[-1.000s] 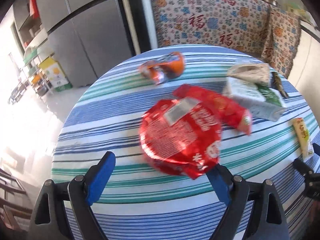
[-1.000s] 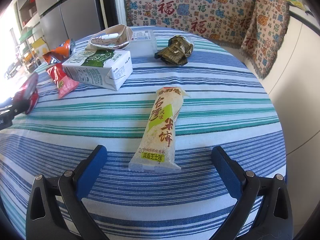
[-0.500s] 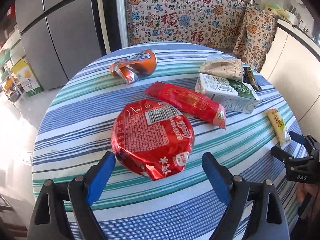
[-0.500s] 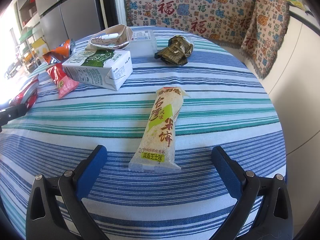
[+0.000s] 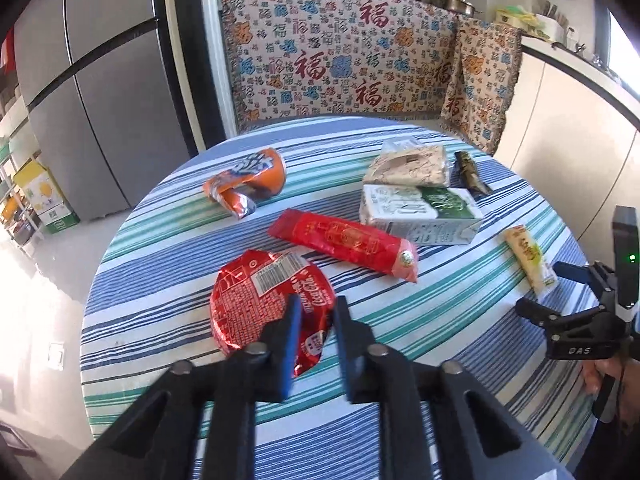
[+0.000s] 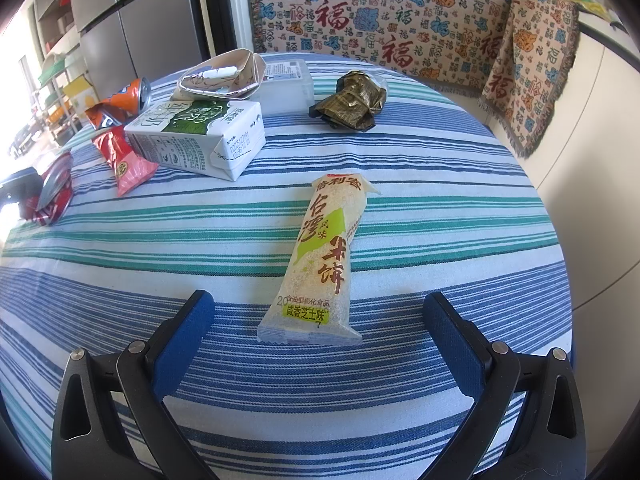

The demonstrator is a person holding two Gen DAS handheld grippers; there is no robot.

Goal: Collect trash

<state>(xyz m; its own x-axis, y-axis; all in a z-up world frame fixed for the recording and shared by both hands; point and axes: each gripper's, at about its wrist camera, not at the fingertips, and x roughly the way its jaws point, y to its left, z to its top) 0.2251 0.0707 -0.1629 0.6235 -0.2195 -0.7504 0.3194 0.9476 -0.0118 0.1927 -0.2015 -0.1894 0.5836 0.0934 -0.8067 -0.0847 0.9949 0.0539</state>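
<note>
A woven matt tablecloth (image 6: 400,208) carries a glossy foil wrapper (image 5: 264,300) and a smooth paper carton (image 6: 200,140).

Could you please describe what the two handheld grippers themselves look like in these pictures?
Both are black plastic frames with triangular cut-outs and silver pivot pins, and the jaws carry blue textured pads. The left gripper and the right gripper look alike. Seen from the left wrist view, the right gripper's body bears white "DAS" lettering and an upright black module with a small green light.
</note>
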